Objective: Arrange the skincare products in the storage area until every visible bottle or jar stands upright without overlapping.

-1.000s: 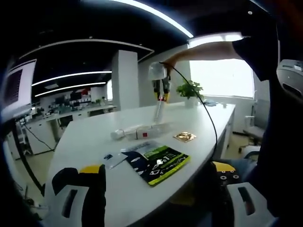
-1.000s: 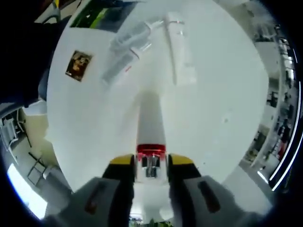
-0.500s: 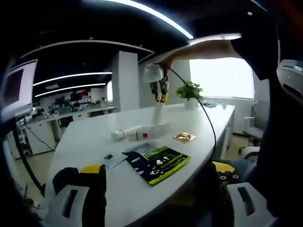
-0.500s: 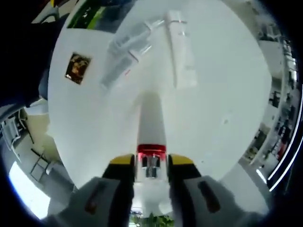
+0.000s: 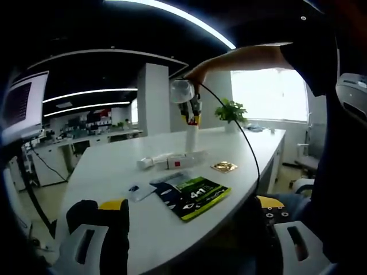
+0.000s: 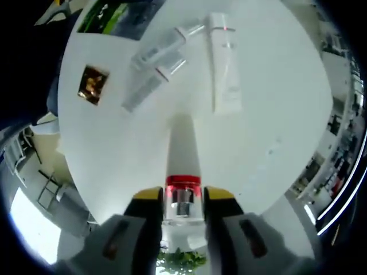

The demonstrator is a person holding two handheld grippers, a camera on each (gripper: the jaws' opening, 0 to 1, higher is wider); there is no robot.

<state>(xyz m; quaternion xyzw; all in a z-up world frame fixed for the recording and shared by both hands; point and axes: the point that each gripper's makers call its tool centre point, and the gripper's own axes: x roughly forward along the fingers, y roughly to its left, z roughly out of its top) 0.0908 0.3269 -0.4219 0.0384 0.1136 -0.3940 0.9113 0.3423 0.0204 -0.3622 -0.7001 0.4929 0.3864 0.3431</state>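
While your right tongs [image 6: 183, 197] clamp the red-capped tube [image 6: 183, 160] above the surface [image 6: 269, 103], your left tongs [image 5: 189, 240] gape, holding nothing.

Brochure [image 5: 192, 196] — gold packet [image 5: 224, 167] — plant [image 5: 230, 110]

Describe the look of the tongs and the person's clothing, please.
The left tongs have pale grey slotted jaws with black pads and yellow tips. The right tongs match: grey jaws, black pads, yellow tips; in the left gripper view a black cable trails from them. The person wears a dark short sleeve.
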